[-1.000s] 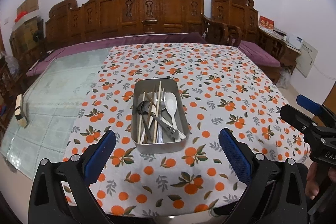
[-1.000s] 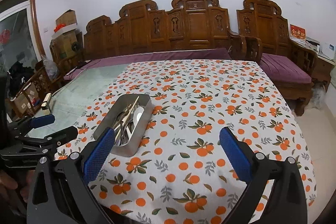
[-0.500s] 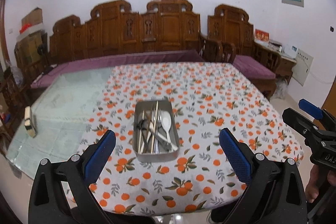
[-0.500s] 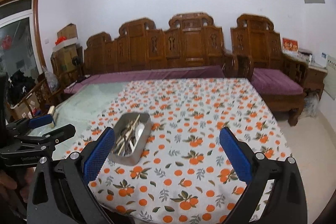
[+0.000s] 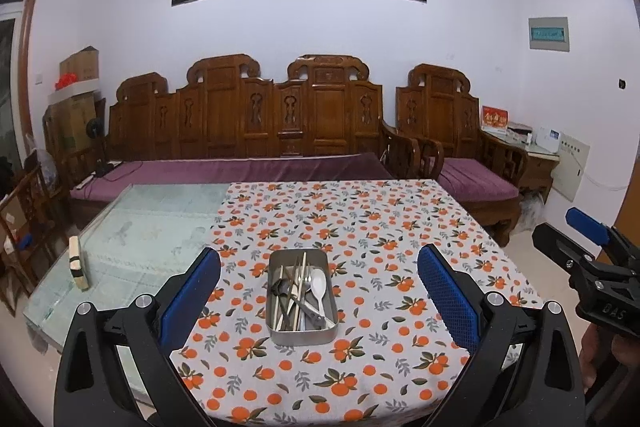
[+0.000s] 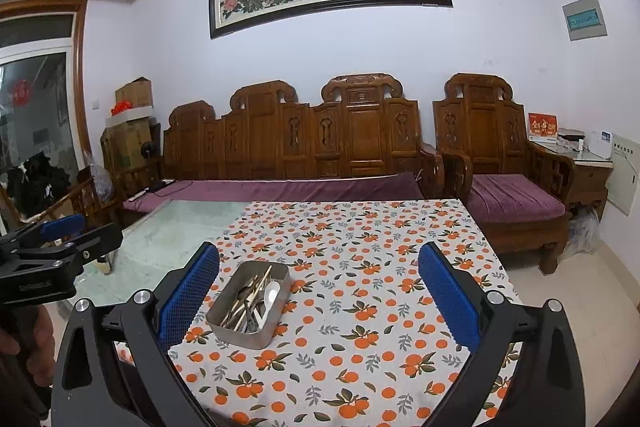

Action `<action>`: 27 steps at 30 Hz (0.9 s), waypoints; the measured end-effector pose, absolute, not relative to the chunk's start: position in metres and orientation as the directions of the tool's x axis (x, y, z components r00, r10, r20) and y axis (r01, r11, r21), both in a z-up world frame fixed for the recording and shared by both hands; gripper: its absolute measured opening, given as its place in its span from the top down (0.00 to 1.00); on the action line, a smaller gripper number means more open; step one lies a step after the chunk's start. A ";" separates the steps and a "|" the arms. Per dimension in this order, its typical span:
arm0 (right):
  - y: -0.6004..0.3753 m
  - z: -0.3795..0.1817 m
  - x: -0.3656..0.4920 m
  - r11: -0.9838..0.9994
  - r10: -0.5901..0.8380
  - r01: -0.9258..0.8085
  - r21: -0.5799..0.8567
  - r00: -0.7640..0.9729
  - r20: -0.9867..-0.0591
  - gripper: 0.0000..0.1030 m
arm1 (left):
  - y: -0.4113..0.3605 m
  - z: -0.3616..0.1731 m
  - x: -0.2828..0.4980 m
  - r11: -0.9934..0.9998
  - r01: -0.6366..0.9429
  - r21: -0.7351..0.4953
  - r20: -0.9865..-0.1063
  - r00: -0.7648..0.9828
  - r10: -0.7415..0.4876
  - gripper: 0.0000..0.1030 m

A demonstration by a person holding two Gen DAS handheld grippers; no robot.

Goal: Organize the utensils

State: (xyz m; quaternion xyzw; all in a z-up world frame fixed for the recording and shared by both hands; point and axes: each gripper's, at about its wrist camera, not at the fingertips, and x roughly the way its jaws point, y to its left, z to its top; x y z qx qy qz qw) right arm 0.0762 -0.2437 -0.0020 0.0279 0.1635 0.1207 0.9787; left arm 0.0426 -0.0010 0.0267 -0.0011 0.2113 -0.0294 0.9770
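Observation:
A steel tray stands on the orange-print tablecloth. It holds a white spoon, chopsticks, a metal fork and dark utensils in a jumble. My left gripper is open and empty, held back from the table's near edge, with the tray between its blue pads. My right gripper is open and empty, to the right of the left one, with the tray toward its left finger. Each gripper shows at the edge of the other's view.
The left part of the table is bare glass with a small wrapped block at its edge. A carved wooden sofa and armchair stand behind the table. A side cabinet is at the right wall.
Both grippers have pulled back and up from the table. The tray looks smaller and farther, and the wall painting has come into view. Both stay open.

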 end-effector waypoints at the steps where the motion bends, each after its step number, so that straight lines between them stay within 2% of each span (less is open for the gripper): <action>1: -0.244 -0.001 0.075 0.970 0.244 -0.226 0.093 0.918 -0.312 0.03 | -0.001 0.028 0.042 0.998 0.057 -0.013 -0.410 0.910 -0.057 0.08; 27: -0.242 -0.006 0.074 0.969 0.247 -0.229 0.093 0.916 -0.316 0.03 | 0.000 0.029 0.041 0.999 0.046 -0.011 -0.407 0.912 -0.046 0.08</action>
